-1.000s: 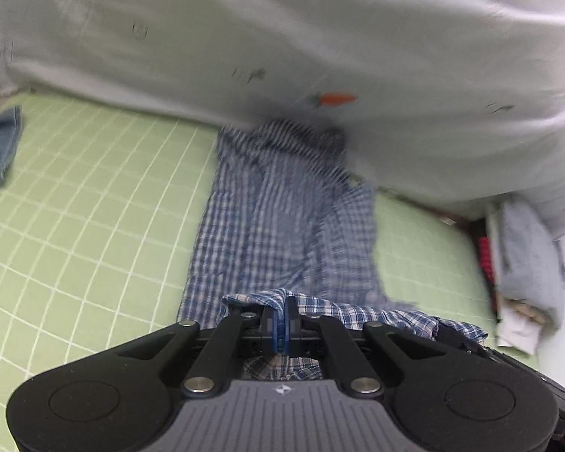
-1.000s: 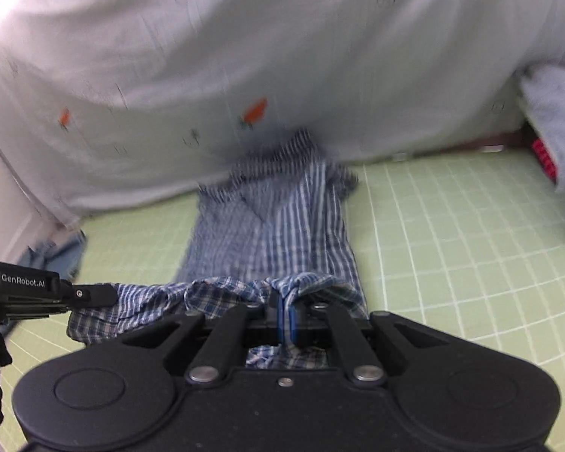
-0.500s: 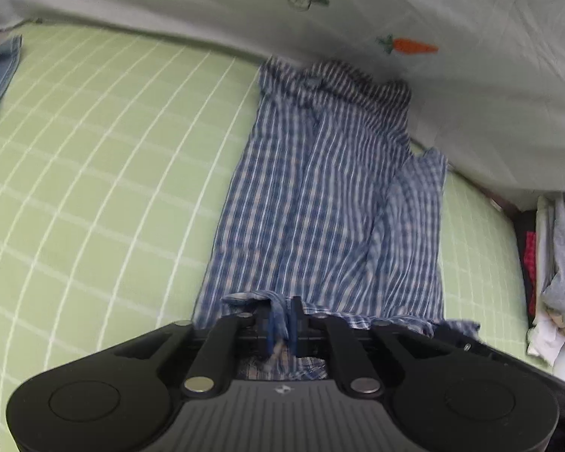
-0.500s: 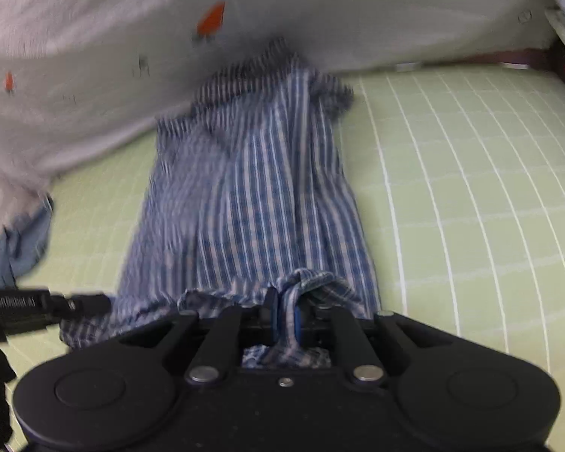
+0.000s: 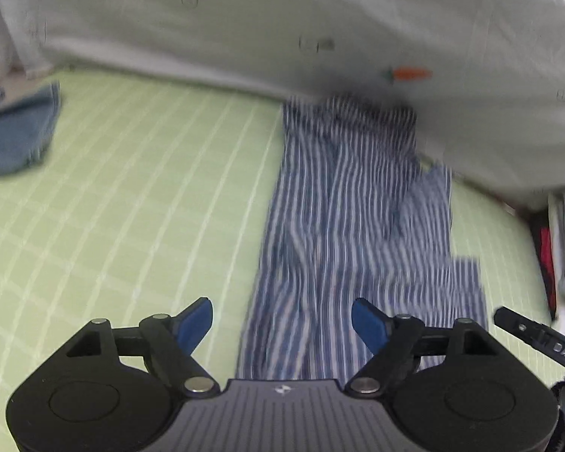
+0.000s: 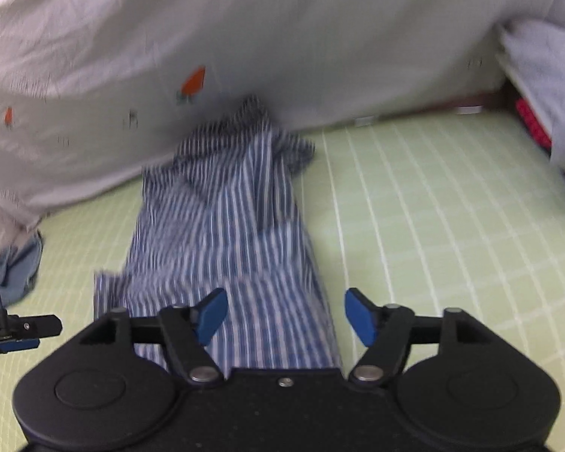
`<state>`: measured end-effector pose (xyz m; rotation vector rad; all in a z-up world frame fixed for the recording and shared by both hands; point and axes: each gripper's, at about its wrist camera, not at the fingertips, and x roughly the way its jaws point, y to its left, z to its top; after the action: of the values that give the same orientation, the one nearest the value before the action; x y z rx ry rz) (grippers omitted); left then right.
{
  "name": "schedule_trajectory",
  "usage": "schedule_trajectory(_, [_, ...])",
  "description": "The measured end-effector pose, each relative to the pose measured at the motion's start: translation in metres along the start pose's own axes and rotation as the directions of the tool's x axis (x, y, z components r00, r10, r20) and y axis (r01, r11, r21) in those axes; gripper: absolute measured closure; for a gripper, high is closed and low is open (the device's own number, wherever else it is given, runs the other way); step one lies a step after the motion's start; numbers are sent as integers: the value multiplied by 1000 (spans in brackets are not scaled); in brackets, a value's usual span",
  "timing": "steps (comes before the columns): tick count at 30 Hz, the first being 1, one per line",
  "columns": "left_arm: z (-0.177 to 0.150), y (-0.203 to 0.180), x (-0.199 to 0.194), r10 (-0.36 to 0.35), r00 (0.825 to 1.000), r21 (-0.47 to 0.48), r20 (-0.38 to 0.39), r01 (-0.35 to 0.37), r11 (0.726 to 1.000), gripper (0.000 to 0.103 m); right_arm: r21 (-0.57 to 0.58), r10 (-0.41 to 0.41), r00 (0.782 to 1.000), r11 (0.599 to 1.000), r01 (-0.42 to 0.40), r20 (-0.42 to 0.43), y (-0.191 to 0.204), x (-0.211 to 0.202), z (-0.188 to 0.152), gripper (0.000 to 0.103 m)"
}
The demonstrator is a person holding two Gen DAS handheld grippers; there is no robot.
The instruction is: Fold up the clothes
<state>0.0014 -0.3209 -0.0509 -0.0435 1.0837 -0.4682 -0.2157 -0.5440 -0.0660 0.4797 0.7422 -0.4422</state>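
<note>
While both grippers hang over the near hem of the shirt (image 5: 342, 226), their jaws stand wide apart, having just been opening, and no cloth is pinched between the blue pads. The left gripper (image 5: 282, 324) hovers with the shirt's left edge lying between its fingers (image 5: 194, 324), one pad over the green sheet (image 5: 132, 207) and the other over the striped cloth. The right gripper (image 6: 284, 314) hovers over the shirt's right edge, its left pad above the fabric and its right pad above the bare sheet.

The shirt, blue and white striped, lies flat as a long narrow strip on the sheet, running from just under the grippers away to its rumpled collar. The collar end touches the white cover (image 5: 282, 26), which rises behind the shirt and carries small carrot prints (image 5: 410, 73). A folded flap of the shirt sticks out sideways near the hem, on the side toward the opposite gripper in each view.

Well to the left of the shirt lies a blue denim piece (image 5: 15, 132) on the sheet. Well to the shirt's right, at the sheet's edge, sits a stack of folded cloth (image 6: 542, 86) in grey, white and red. Both pictures are motion-blurred, so finer detail of the weave cannot be told.
</note>
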Motion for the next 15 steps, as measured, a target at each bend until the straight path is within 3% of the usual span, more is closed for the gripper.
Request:
schedule_trajectory(2, [-6, 2, 8, -18, 999, -17, -45, 18, 1000, 26, 1, -10, 999, 1000, 10, -36, -2, 8, -10, 32])
schedule_trajectory(3, [-9, 4, 12, -28, 998, -26, -63, 26, 999, 36, 5, -16, 999, 1000, 17, -52, -4, 12, -13, 32])
schedule_trajectory(4, [-12, 7, 16, -39, 996, -43, -83, 35, 998, 44, 9, -23, 997, 1000, 23, -68, -5, 16, -17, 40])
schedule_trajectory(5, [-13, 11, 20, -53, 993, -70, -103, 46, 996, 61, 18, -20, 996, 1000, 21, -87, -9, 19, -20, 69])
schedule_trajectory(6, [-14, 15, 23, -66, 991, -97, -117, 55, 994, 90, 25, -15, 993, 1000, 18, -113, -12, 24, -22, 87])
schedule_trajectory(7, [-15, 20, 25, -67, 990, -116, -127, 52, 992, 101, 30, -17, 992, 999, 21, -125, -14, 26, -25, 99])
schedule_trajectory(13, [-20, 46, 21, -47, 991, -205, -127, 20, 979, 100, 33, -72, 989, 996, 77, -130, -22, 22, -32, 97])
schedule_trajectory(15, [-23, 48, 13, -32, 993, -210, -110, 9, 978, 85, 54, -78, 989, 995, 85, -122, -25, 14, -33, 88])
